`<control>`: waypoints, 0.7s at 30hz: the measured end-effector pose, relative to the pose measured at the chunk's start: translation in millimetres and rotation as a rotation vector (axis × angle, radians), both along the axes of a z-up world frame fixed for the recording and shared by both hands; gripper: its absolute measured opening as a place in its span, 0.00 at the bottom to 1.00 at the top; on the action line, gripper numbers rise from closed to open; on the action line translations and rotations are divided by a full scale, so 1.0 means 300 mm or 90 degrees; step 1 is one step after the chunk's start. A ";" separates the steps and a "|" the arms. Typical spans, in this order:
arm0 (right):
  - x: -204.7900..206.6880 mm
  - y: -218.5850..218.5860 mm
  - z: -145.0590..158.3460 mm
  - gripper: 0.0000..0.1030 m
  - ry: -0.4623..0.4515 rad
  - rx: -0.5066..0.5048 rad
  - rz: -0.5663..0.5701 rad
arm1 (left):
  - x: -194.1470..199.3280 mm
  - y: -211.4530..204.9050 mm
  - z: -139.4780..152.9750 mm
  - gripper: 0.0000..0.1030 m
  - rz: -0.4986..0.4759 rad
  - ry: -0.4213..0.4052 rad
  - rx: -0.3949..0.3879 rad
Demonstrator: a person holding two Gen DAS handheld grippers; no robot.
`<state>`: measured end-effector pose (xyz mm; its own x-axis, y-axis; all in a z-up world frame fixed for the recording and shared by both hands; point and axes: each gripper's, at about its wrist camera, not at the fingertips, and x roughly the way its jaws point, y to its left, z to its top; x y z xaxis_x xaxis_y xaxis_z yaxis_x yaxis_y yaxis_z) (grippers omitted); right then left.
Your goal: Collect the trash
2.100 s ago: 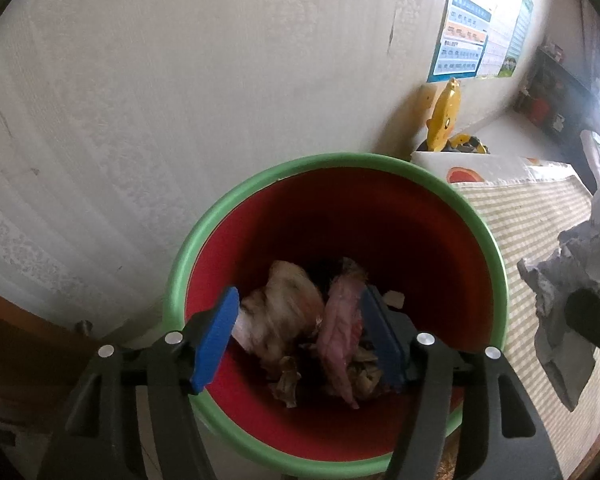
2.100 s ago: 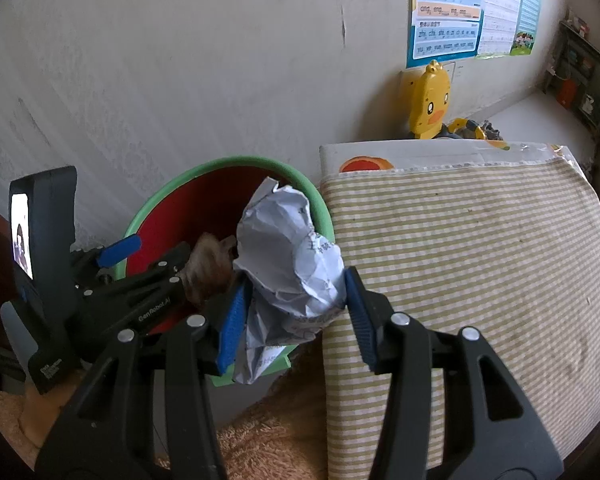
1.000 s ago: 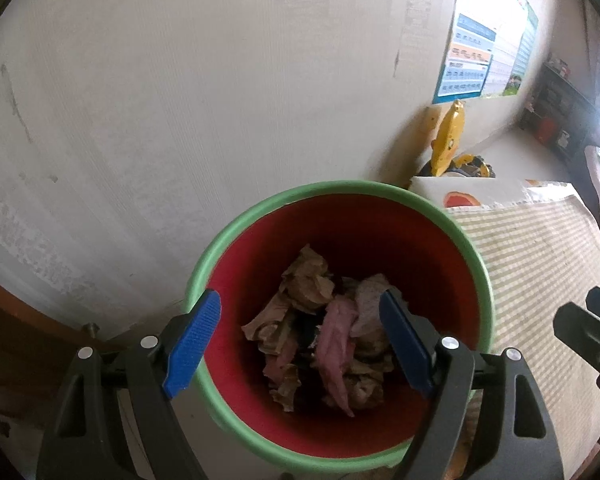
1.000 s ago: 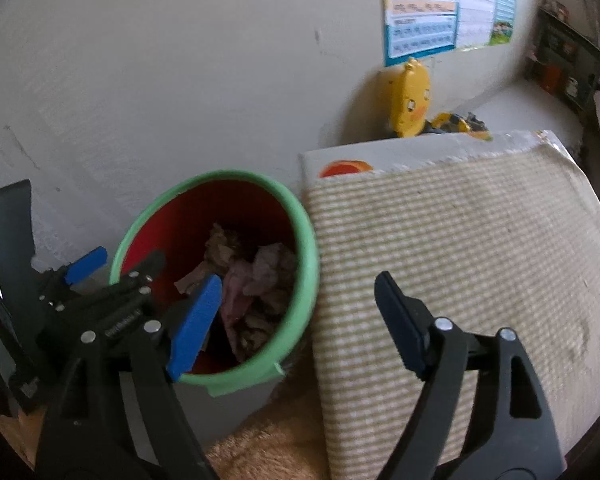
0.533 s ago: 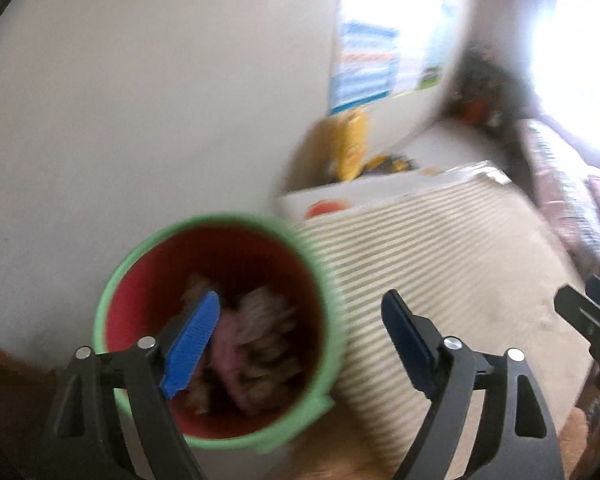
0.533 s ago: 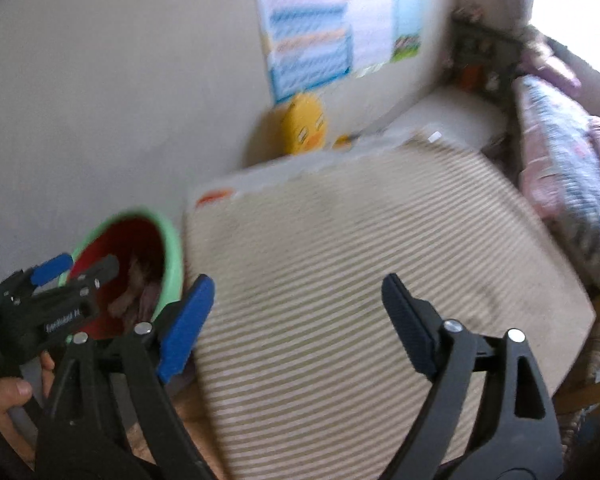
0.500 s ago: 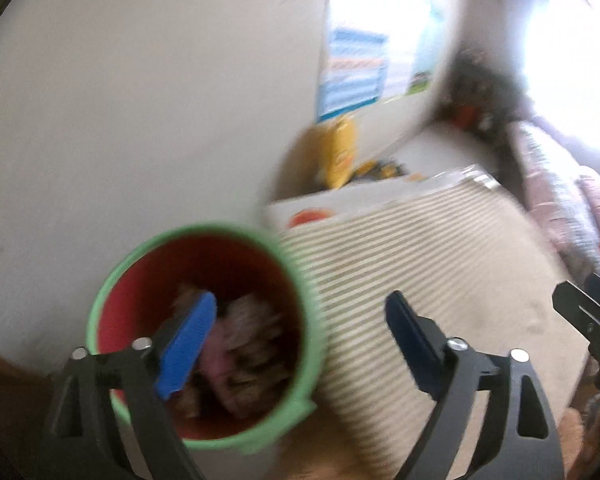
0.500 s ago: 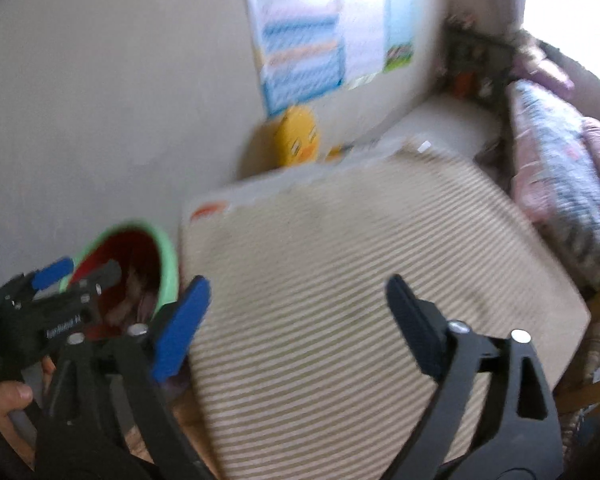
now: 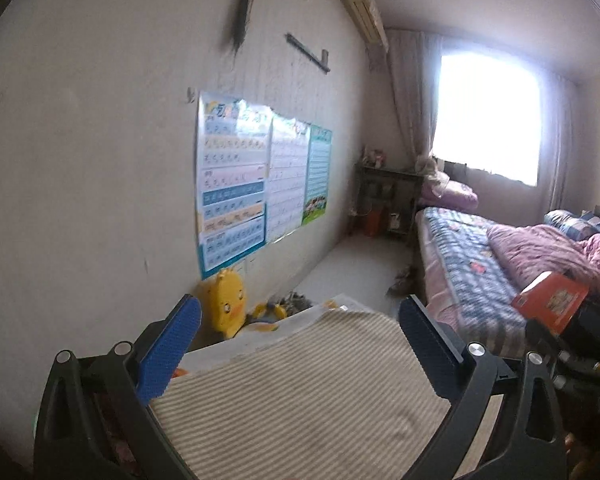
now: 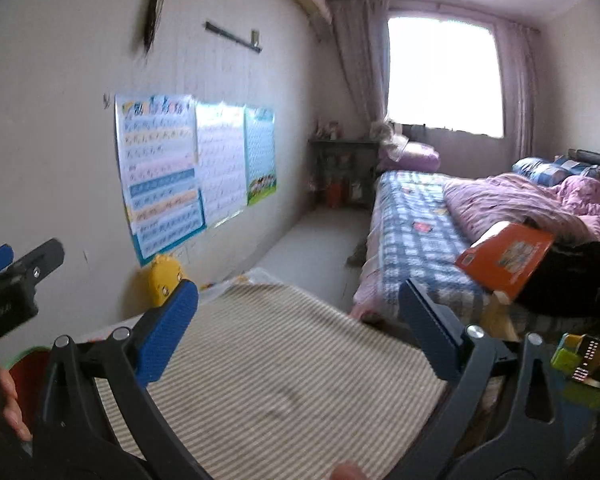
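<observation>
Both grippers have swung up from the bin toward the room since 1.0 s ago. Left gripper (image 9: 300,344) and right gripper (image 10: 298,330): jaws spread wide, holding nothing, touching nothing, above the striped bench (image 9: 308,404). The bin (image 10: 28,364) shows only as a red-and-green sliver at lower left, its crumpled paper trash hidden. Such paper should be light, soft and crushable; pinch across a wad's bulk.

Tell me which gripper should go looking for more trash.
Right, marginally. Right gripper and left gripper are both open and empty over the striped cushion; the left sits by the red bin, so the right reaches outward easier. No loose trash shows.
</observation>
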<state>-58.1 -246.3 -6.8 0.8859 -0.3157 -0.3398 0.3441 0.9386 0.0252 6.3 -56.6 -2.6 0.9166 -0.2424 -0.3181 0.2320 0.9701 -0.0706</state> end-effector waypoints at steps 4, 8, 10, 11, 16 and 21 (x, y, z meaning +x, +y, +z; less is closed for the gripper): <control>0.008 -0.024 -0.037 0.96 0.030 0.007 -0.023 | -0.018 -0.064 0.005 0.92 -0.012 0.034 0.009; 0.007 -0.025 -0.048 0.96 0.039 0.005 -0.027 | 0.001 -0.062 -0.024 0.92 -0.003 0.067 0.028; 0.002 -0.028 -0.052 0.96 0.040 0.014 -0.027 | 0.010 -0.044 -0.036 0.92 0.014 0.076 0.033; 0.005 -0.029 -0.054 0.96 0.043 0.017 -0.026 | 0.012 -0.034 -0.040 0.92 0.017 0.082 0.029; 0.011 -0.021 -0.073 0.96 0.062 0.023 -0.031 | 0.019 -0.001 -0.052 0.92 0.030 0.099 0.024; 0.002 -0.015 -0.074 0.96 0.064 0.022 -0.033 | 0.018 0.013 -0.053 0.92 0.039 0.104 0.023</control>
<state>-57.4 -250.7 -29.1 0.8293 -0.3470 -0.4380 0.3952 0.9184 0.0207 11.7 -52.7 -18.4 0.8648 -0.1737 -0.4711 0.1614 0.9846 -0.0667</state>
